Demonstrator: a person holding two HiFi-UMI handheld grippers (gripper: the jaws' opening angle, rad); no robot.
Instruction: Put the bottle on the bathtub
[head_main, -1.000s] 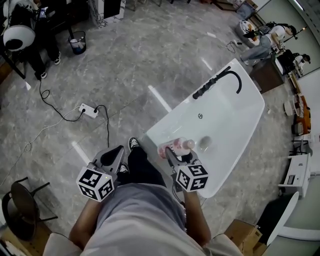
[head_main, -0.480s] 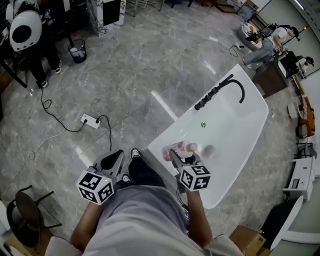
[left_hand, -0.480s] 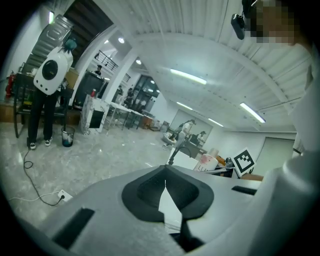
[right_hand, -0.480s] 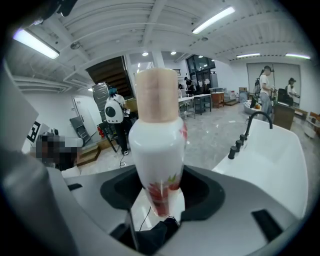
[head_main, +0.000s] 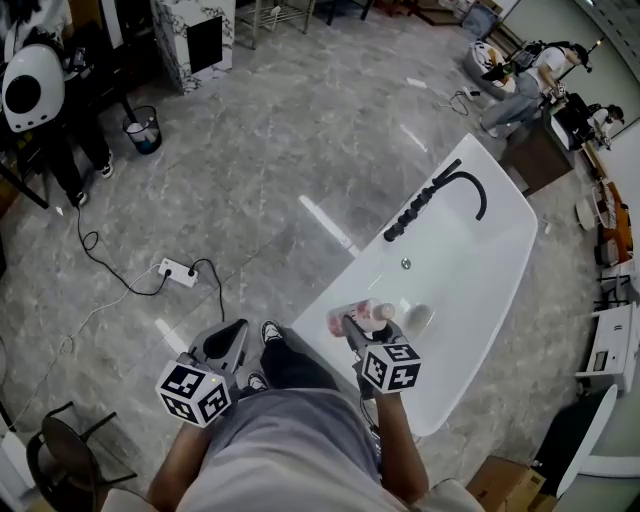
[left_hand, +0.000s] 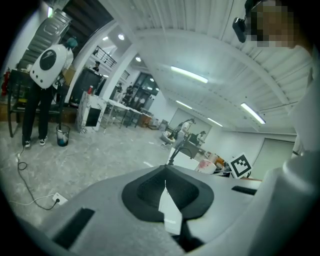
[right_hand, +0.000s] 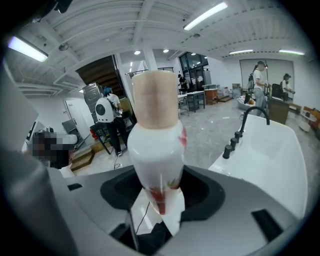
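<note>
In the head view, my left gripper (head_main: 228, 338) is in the lower left of the picture, over the gray floor (head_main: 250, 150), with nothing in it. My right gripper (head_main: 352, 325) is in the lower middle and holds the bottle (head_main: 358, 313). The bottle lies on its side over the near end of the white bathtub (head_main: 470, 270), and I cannot tell if it touches the tub. A black faucet (head_main: 440, 190) sits on the tub's upper edge. A white power strip (head_main: 177, 272) lies on the floor at the left. In the left gripper view, my left gripper (left_hand: 166, 192) has its jaws pressed together with nothing between them. The floor (left_hand: 90, 160) spreads out on the left, and a small bucket (left_hand: 62, 136) stands there. In the right gripper view, my right gripper (right_hand: 160, 202) squeezes the bottom end of the bottle (right_hand: 157, 145). The bottle is white with red marks and a light brown cap (right_hand: 157, 97), and it fills the middle of the picture. The bathtub (right_hand: 272, 150) and its faucet (right_hand: 250, 117) are on the right.
</note>
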